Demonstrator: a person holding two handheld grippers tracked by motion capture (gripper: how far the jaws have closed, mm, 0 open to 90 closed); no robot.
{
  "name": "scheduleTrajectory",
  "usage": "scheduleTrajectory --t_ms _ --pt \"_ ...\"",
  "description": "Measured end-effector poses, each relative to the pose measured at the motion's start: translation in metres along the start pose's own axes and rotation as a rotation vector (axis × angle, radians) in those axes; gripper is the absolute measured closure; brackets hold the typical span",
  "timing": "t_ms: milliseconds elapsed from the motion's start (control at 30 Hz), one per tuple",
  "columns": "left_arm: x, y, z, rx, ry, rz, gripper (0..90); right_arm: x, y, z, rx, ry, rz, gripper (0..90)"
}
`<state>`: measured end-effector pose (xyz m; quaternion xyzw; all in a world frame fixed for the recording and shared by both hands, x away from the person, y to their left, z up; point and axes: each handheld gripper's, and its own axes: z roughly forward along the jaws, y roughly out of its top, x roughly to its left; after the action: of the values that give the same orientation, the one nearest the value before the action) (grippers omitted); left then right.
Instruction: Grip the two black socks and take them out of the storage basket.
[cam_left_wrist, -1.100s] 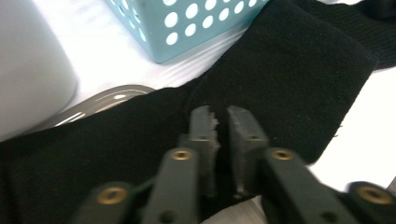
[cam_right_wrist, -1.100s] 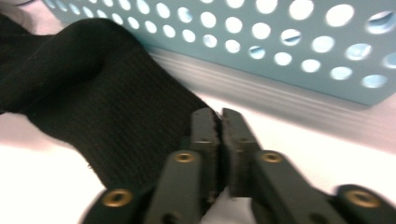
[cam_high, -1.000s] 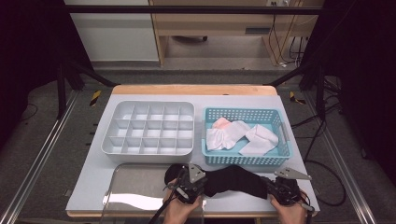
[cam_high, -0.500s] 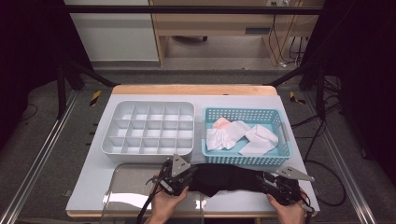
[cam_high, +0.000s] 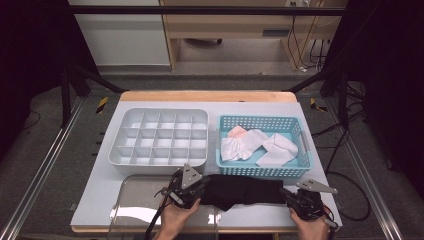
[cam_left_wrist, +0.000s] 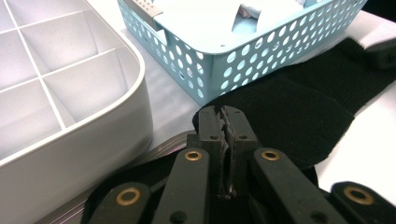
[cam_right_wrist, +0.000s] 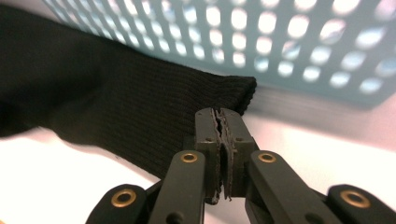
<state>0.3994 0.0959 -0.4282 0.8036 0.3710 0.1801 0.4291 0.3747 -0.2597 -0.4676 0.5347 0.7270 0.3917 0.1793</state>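
Now the black ribbed knit sock (cam_high: 241, 190) lies stretched flat on the worktop (cam_high: 100, 200), just in front of the perforated blue plastic basket (cam_high: 260, 172). Left tongs (cam_high: 196, 186) clenched on its left end, right tongs (cam_high: 292, 196) clenched on the cuff end. White folded cloths (cam_high: 252, 145) sit inside the basket; grey gridded organiser tray (cam_high: 157, 142) left of it. Since the earlier frame the left tongs moved up and away from the basket, pulling the sock straighter.
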Motion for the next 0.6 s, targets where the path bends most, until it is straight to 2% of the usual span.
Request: scheduleTrajectory --t_ms 133,300,433,600 --pt "0.007 0.0 -0.016 -0.019 -0.015 -0.012 86.4 0.001 0.01 -0.011 -0.058 0.053 -0.003 86.9" --pt "0.025 -0.002 -0.038 -0.022 -0.023 -0.024 86.4 0.01 0.025 -0.028 -0.107 0.125 -0.014 86.9" --pt "0.041 -0.006 -0.054 -0.029 -0.01 -0.035 86.4 0.024 0.036 -0.03 -0.107 0.189 -0.032 86.9" --pt "0.057 -0.015 -0.069 -0.019 0.014 -0.053 86.4 0.042 0.043 -0.018 -0.082 0.246 -0.042 86.8"
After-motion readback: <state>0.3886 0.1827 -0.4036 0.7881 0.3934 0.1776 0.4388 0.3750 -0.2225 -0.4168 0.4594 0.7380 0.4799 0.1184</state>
